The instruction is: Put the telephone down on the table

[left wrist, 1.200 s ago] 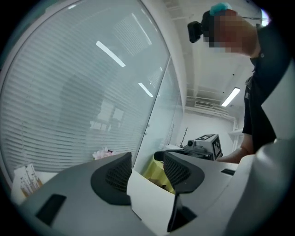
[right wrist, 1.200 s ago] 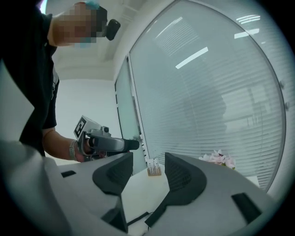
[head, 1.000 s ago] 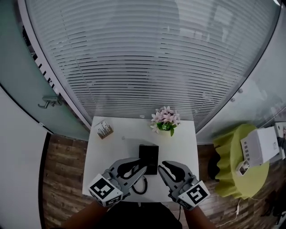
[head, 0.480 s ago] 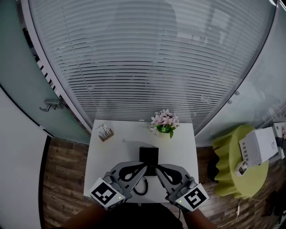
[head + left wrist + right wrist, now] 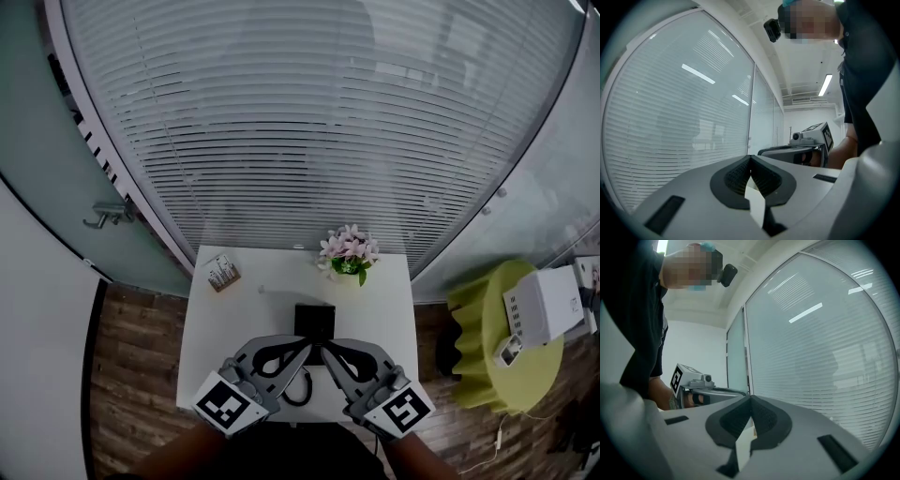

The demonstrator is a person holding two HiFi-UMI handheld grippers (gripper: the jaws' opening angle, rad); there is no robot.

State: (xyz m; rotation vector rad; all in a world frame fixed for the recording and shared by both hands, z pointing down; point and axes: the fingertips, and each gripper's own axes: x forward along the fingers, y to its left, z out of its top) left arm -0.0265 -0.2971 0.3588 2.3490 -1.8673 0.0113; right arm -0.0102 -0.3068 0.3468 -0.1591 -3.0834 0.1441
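The black telephone [image 5: 314, 321] is seen lying flat on the white table [image 5: 239, 309], near a pot of pink flowers [image 5: 348, 251]. The left gripper [image 5: 302, 349] and the right gripper [image 5: 328, 347] are held side by side at its near edge, both with jaws pressed together on nothing.

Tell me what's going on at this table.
A person holds a gripper in each hand above the near side of a small white table. The left gripper and the right gripper are both shut and empty, with their tips close together by the near end of a black telephone that lies flat on the table. A pot of pink flowers stands at the far edge.
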